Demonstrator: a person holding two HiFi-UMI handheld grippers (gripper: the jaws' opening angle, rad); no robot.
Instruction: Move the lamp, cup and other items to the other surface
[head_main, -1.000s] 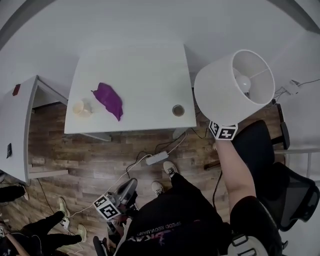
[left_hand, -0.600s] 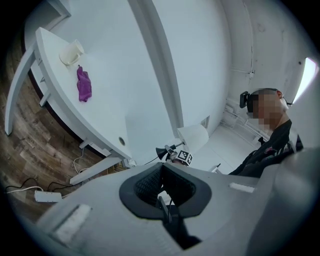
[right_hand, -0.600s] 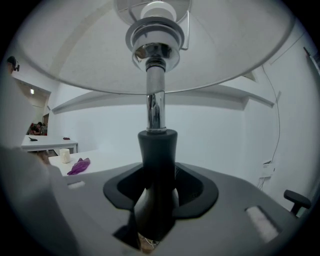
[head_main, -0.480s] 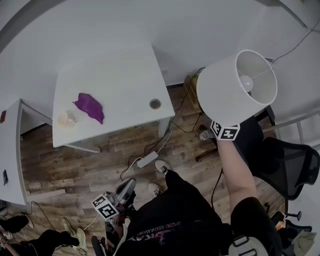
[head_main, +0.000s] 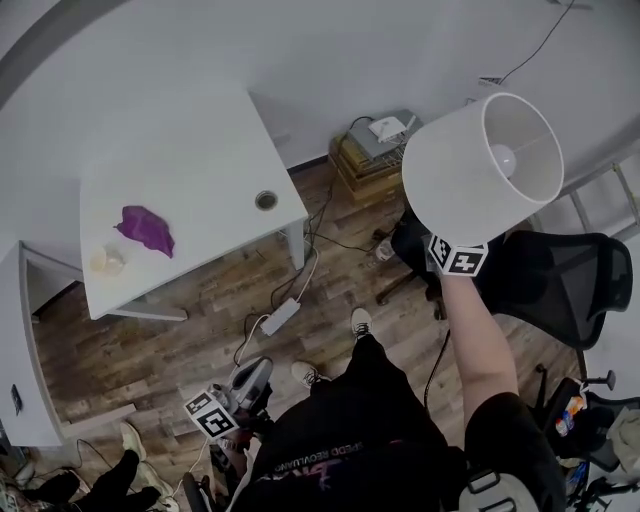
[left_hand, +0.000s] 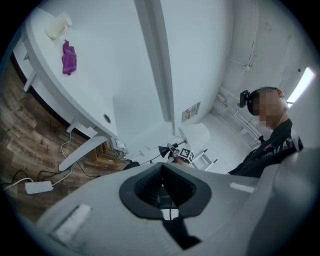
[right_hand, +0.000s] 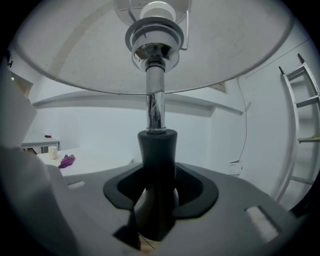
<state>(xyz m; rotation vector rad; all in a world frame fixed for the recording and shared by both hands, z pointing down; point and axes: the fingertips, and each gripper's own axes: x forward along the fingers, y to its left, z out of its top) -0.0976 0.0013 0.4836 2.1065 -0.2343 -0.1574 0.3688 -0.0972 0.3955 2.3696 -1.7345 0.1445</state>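
Carrying the lamp (head_main: 480, 165) mid-air, well clear of the counter (head_main: 200, 140), above the floor near a black chair (head_main: 560, 285); shade tilted, bulb showing inside. Gripping its dark stem (right_hand: 156, 150) just under the chrome tube w/ the right hand-held gripper (right_hand: 156, 195), jaws pressed on both sides. Holding the left hand-held gripper (left_hand: 162, 187) low by the leg, jaws together, nothing btwn them. Prob. mid-carry w/ item one of several; can't tell yet which surface is the target. Next up, judging by this: find that surface, bring the base down flat & upright, let go only once steady, watch for a trailing cord. Left on the counter: cup (head_main: 107, 260) near one corner, purple cloth (head_main: 145, 228) just beside it, small round thing (head_main: 266, 200) well apart. Can't tell what's in the cup, if anything.
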